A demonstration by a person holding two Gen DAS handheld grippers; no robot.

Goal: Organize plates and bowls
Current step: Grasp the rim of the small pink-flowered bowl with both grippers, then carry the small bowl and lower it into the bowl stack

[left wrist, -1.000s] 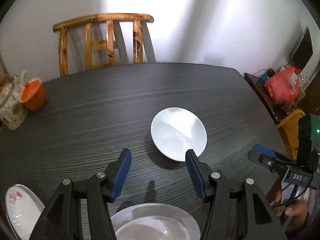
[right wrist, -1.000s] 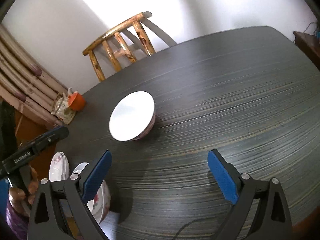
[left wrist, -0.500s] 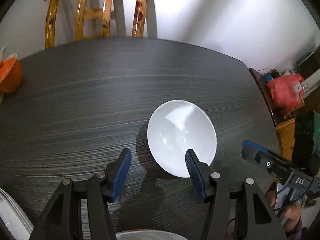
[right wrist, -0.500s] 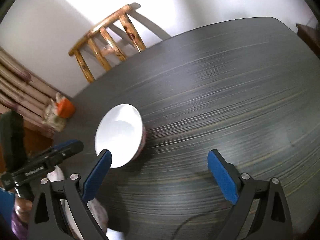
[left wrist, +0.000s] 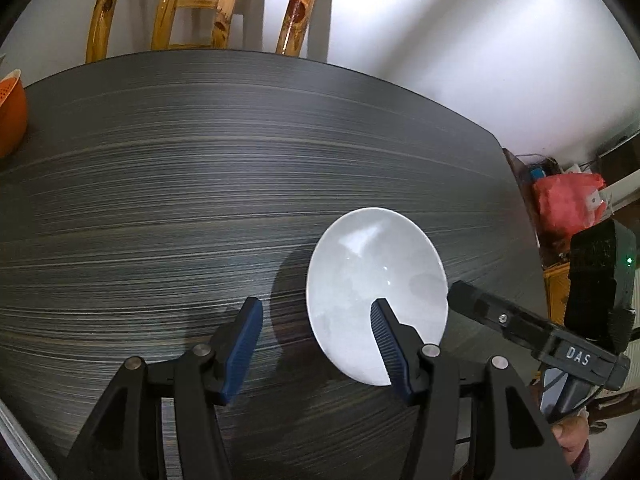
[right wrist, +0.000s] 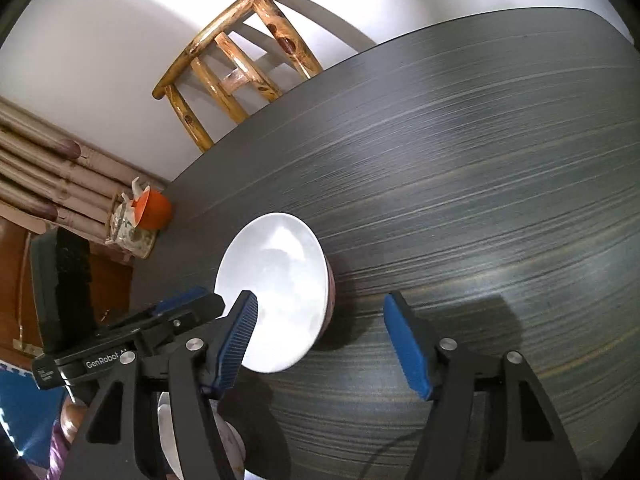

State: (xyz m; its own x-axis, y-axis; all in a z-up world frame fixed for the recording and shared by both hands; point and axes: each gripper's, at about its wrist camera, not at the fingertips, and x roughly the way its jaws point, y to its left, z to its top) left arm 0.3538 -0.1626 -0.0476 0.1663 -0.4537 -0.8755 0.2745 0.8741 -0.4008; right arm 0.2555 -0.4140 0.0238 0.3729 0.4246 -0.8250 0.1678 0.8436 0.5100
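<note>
one bowl (left wrist: pixel 376 292) is left alone on the table (left wrist: pixel 160 220), unstacked. it is flanked by both grippers: left gripper (left wrist: pixel 316 344) spread, rim between its pads, untouched; right gripper (right wrist: pixel 320 344) closing, near rim between its pads, not yet pinched. stacked dishes (right wrist: pixel 172 432) at the near edge are largely hidden, so progress is hard to judge.

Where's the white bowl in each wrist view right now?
Left wrist: bowl sits lower right of centre, partly behind the left gripper's right finger.
Right wrist: bowl sits lower left of centre, by the right gripper's left finger.
Shared landmark: wooden chair behind the table.
</note>
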